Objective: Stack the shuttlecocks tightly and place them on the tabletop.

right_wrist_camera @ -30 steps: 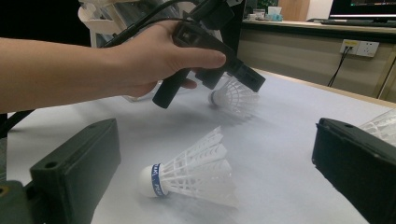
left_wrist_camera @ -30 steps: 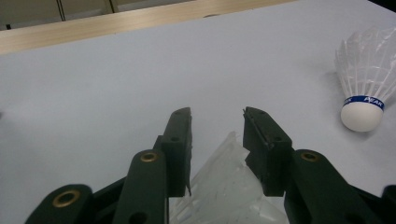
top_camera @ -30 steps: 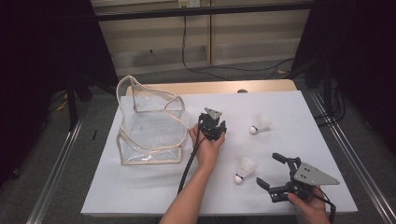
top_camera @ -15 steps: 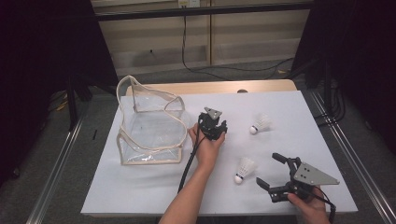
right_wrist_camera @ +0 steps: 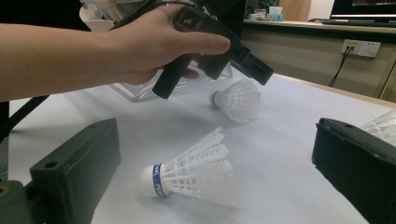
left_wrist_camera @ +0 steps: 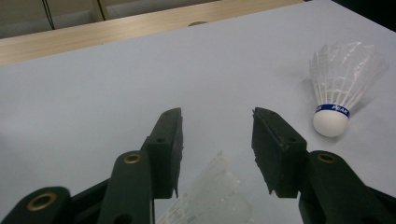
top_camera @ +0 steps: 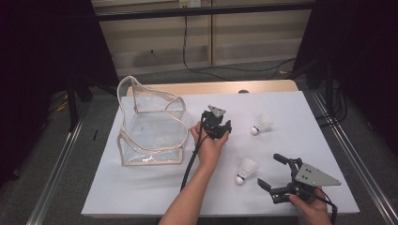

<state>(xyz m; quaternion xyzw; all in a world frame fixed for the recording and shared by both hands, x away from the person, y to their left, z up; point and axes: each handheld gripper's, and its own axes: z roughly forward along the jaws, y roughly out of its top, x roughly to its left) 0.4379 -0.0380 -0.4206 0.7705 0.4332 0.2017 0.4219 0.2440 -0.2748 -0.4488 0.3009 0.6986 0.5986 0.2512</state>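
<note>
White shuttlecock (top_camera: 246, 169) lies near, just left of the right gripper (top_camera: 278, 176), jaws wide apart. Farther off, the left gripper (top_camera: 217, 125) has just been opening over a third shuttlecock (left_wrist_camera: 212, 196); lift clear before nearing the bag (top_camera: 149, 123).

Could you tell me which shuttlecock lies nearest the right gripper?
The shuttlecock just left of the right gripper; the other shuttlecock lies farther back.

A white counter (top_camera: 155, 187) carries a clear bag (top_camera: 150, 124) with beige trim at its left, and three white shuttlecocks (one (top_camera: 261, 124) farther back, one (top_camera: 246, 169) nearer, one (left_wrist_camera: 210, 196) under the left hand).
</note>
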